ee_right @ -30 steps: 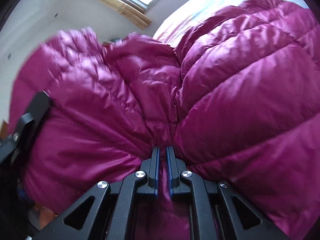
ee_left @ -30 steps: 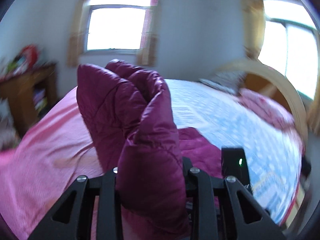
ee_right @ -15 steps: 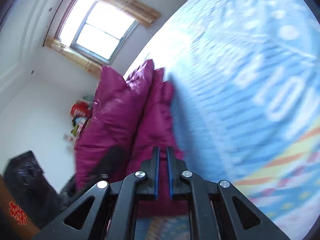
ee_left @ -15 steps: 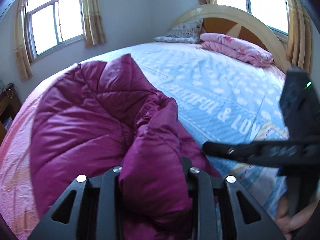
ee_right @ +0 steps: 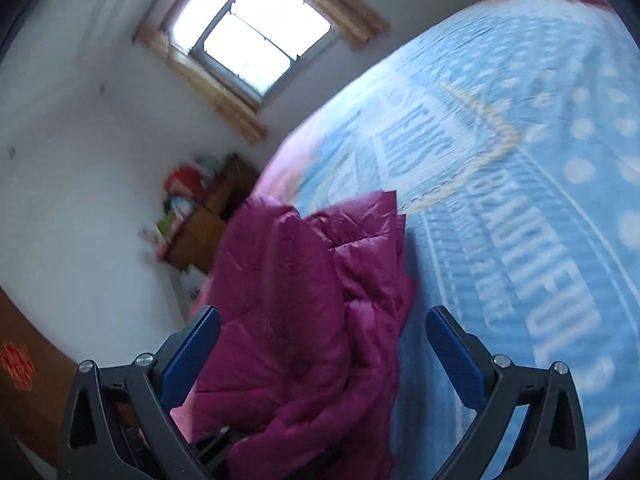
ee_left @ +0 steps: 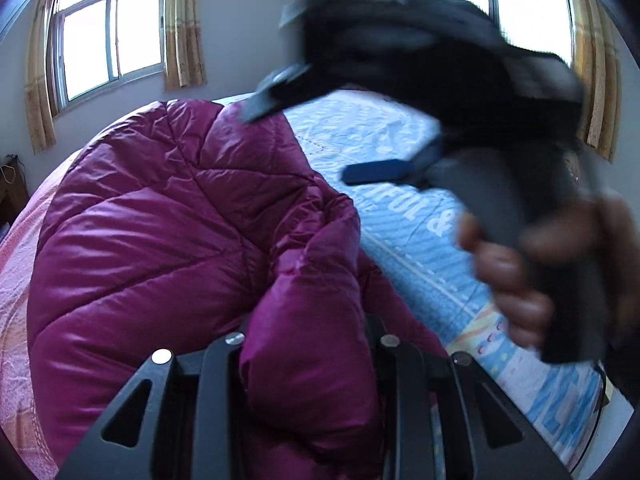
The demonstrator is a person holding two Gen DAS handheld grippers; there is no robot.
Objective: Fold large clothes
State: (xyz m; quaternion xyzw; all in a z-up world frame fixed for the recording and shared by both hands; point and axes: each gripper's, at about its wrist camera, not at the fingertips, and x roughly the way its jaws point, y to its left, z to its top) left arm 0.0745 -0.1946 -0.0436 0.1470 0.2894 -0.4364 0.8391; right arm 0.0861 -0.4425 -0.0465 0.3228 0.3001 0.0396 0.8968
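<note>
One fold of the quilted magenta puffer jacket (ee_left: 160, 240) stays pinched in the left claw (ee_left: 308, 344); beside the jacket the right claw (ee_right: 324, 356) is spreading empty, so the loose bulk could slump open

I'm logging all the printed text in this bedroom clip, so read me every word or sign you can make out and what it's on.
"BEAUTIFUL": large white letters on the blue bedspread, right wrist view.
"IFUL &": the same line, partly hidden by the right hand-held gripper, left wrist view.
Smaller white lines beside it: too blurred to read.
Red emblem on the brown panel: not readable.
Purple down jacket: no text visible.
</note>
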